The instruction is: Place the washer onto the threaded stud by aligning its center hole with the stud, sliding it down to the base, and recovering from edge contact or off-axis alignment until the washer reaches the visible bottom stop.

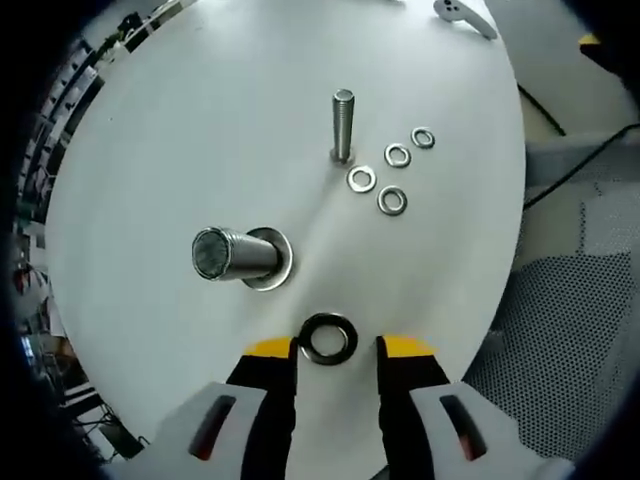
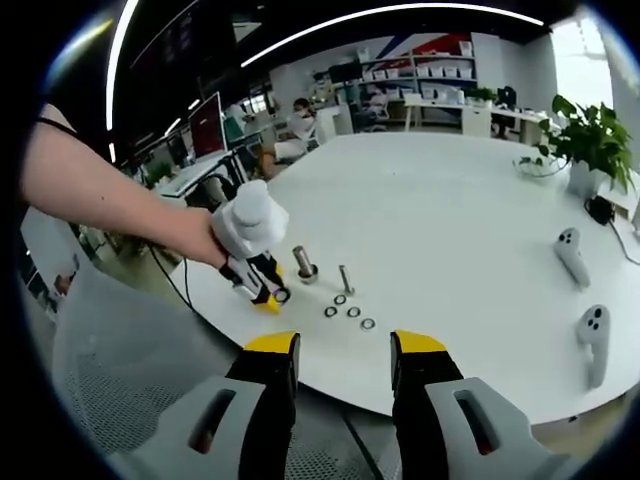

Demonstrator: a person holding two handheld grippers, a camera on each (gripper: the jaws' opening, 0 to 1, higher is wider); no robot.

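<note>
Dark ring-shaped washer (image 1: pixel 328 338) flat on the white desk (image 1: pixel 150 150), close to its near edge, directly between the two yellow-tipped jaws of the left hand-held gripper (image 1: pixel 335 350); jaws spread wider than the ring, not visibly touching it, so open and empty for now. Central hole facing straight up, rim thick and dull.

Just beyond, toward the desk's middle: fat threaded stud (image 1: pixel 232 254) upright from a bright round base flange (looks tilted through the fisheye), metal grey, ridged sides, flat mesh-like top. Likely target, judging by hole size. Stud axis vertical, washer plane level, so the coming move turns on lifting the ring forward and slightly left of the jaws and keeping its hole square over that top.

Farther in: thin bolt (image 1: pixel 343 124) standing upright, with four small shiny washers (image 1: pixel 391 170) scattered beside its foot.

Right hand-held gripper (image 2: pixel 343 360) well back off the desk's near edge, over a mesh chair seat (image 2: pixel 130 370), jaws apart, holding nothing. Left one clearly nearer the washer; seen from there as a white body in a person's hand (image 2: pixel 190 238). Two white controllers (image 2: pixel 583 300) toward the right edge, potted plant (image 2: pixel 585 140) at the far corner.
</note>
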